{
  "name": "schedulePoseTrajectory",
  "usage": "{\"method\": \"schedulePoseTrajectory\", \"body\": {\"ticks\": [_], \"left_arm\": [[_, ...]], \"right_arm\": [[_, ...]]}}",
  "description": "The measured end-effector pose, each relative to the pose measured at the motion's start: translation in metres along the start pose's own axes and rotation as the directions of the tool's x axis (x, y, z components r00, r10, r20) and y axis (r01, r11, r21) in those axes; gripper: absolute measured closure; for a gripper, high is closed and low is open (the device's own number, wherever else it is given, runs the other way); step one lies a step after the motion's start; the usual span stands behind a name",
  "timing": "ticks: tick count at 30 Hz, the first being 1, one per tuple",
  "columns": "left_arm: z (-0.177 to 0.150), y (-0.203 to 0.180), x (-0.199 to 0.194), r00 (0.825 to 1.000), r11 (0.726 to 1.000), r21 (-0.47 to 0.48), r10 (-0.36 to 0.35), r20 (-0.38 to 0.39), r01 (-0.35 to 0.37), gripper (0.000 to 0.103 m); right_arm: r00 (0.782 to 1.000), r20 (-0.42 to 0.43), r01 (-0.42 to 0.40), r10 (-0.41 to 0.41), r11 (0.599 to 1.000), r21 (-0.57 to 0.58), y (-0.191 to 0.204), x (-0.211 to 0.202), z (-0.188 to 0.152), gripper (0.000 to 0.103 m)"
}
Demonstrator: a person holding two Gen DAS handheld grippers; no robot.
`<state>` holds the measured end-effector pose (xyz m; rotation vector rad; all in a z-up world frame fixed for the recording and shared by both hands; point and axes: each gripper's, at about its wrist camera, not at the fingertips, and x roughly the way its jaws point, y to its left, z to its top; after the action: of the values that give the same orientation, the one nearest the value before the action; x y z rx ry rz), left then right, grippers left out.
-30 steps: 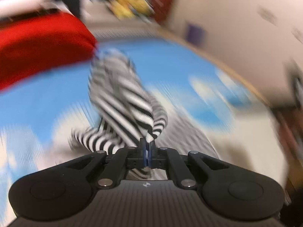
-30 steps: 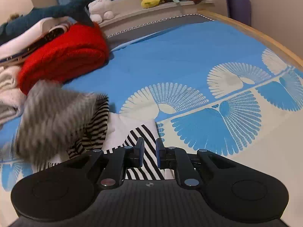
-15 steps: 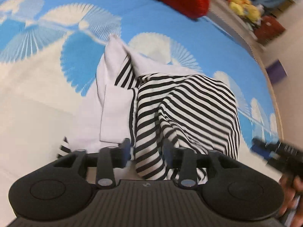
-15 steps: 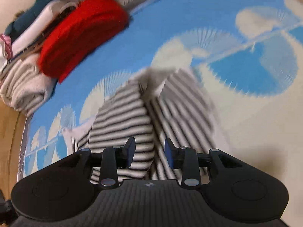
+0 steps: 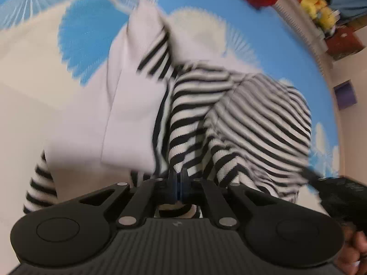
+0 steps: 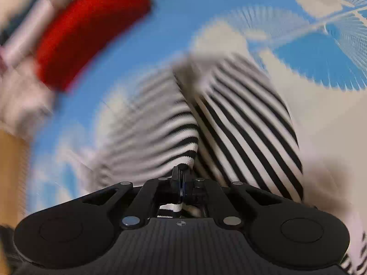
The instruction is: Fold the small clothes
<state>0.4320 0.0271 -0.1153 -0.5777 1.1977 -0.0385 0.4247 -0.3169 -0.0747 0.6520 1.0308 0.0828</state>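
A bed spread with a blue and cream sheet (image 5: 91, 34) printed with fan-like shapes fills both views, much of it smeared by motion blur. On it lies a black-and-white striped garment (image 5: 240, 119), partly turned so that its plain white inner side (image 5: 135, 105) faces up on the left half in the left wrist view.

The left gripper (image 5: 178, 178) has its jaws pressed together on the near edge of the striped garment, cloth showing both in front of and below the blue-lined tips. The right gripper (image 6: 182, 176) likewise has its jaws pinched tight on a striped hem, a strip of the fabric visible under the fingertips. In the right wrist view the garment (image 6: 206, 123) rises from the jaws in two striped lobes with a fold between them.

Farther out, a red folded blanket (image 6: 87, 32) sits at the far side of the bed, beside pale bundles too blurred to name. In the left wrist view, yellow plush toys (image 5: 318, 6) stand on a ledge past the bed, and a purple box (image 5: 346, 94) rests near the wall. A black device and a hand (image 5: 351, 247) show at the lower right edge.
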Motion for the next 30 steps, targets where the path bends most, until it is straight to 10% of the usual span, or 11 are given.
{"method": "schedulePoseTrajectory", "body": {"ticks": [5, 8, 11, 17, 21, 25, 30], "left_arm": [[0.016, -0.008, -0.069, 0.959, 0.989, 0.124, -0.117, 0.257, 0.087, 0.102], [0.015, 0.012, -0.052, 0.990, 0.997, 0.079, -0.024, 0.139, 0.013, 0.101], [0.007, 0.025, -0.017, 0.993, 0.996, 0.065, 0.059, -0.099, -0.052, 0.095], [0.005, -0.005, -0.051, 0.989, 0.981, 0.192, 0.003, 0.151, -0.032, 0.088], [-0.006, -0.014, -0.030, 0.995, 0.974, 0.222, -0.057, 0.077, 0.039, 0.088], [-0.014, 0.002, 0.012, 0.985, 0.962, 0.231, 0.163, -0.054, -0.146, 0.093], [-0.013, -0.009, -0.018, 0.994, 0.965, 0.243, 0.083, 0.072, -0.098, 0.092]], "right_arm": [[0.963, 0.232, -0.123, 0.137, 0.989, -0.077, -0.004, -0.083, 0.014, 0.103], [0.998, 0.059, 0.029, -0.030, 0.999, 0.013, -0.041, -0.059, 0.005, 0.103], [0.975, -0.146, 0.178, -0.170, 0.983, 0.045, -0.068, -0.019, -0.016, 0.102], [0.982, 0.031, 0.186, -0.184, 0.981, -0.052, -0.043, -0.040, -0.013, 0.078], [0.998, 0.027, 0.063, -0.062, 0.997, -0.048, -0.041, -0.031, -0.011, 0.073], [0.966, -0.146, 0.207, -0.213, 0.977, -0.053, -0.059, 0.009, -0.021, 0.073], [0.983, -0.066, 0.166, -0.169, 0.985, -0.048, -0.056, -0.010, -0.016, 0.070]]}}
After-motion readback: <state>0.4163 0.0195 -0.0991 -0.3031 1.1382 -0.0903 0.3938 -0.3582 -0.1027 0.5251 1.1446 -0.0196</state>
